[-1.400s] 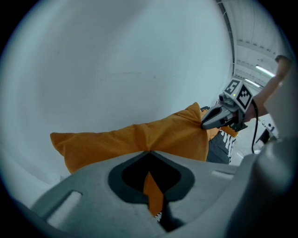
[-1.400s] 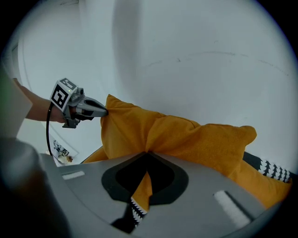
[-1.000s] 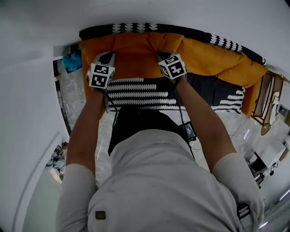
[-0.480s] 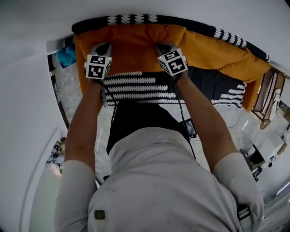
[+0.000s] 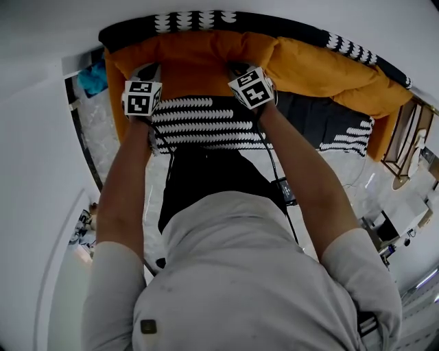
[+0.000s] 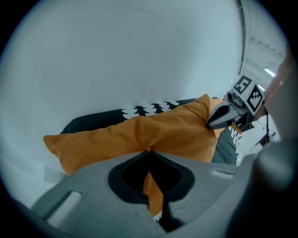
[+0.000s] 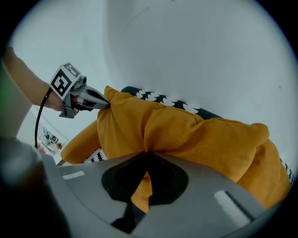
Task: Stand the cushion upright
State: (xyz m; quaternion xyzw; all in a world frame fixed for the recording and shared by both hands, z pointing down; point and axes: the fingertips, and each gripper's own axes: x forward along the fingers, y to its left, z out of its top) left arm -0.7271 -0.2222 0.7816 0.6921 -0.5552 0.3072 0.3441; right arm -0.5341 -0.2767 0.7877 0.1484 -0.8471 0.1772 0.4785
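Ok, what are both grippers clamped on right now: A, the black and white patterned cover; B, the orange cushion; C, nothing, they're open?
B: the left gripper and the right gripper each have their jaws shut on a pinch of the orange cushion.

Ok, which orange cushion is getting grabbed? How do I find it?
Look for the long black-and-white patterned seat against the pale wall. Orange cushions line its back, and the cushion is the left-hand one. Only it is pinched by the left gripper and the right gripper; its neighbour lies free.
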